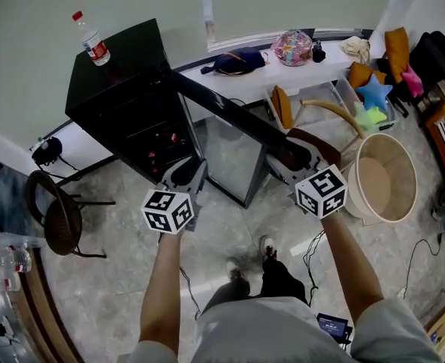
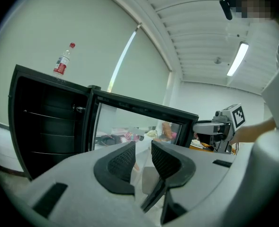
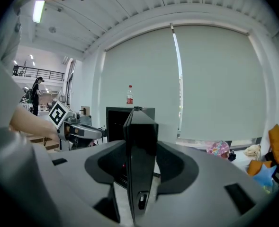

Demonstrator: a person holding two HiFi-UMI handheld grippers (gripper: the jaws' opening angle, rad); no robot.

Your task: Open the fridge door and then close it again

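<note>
Bright even light, soft shadows, fisheye distortion, dark corners

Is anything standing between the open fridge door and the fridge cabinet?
Yes. The left tongs hover before the open fridge cabinet, inside the sweep of the fridge door, whose edge the right tongs grip.

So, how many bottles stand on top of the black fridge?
1: a clear bottle with a red cap stands upright near the far left corner on top of the fridge. None seems hidden there.

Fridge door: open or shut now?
Open. The fridge door stands swung out from the fridge, dark shelves exposed; the right gripper grips its edge.
</note>
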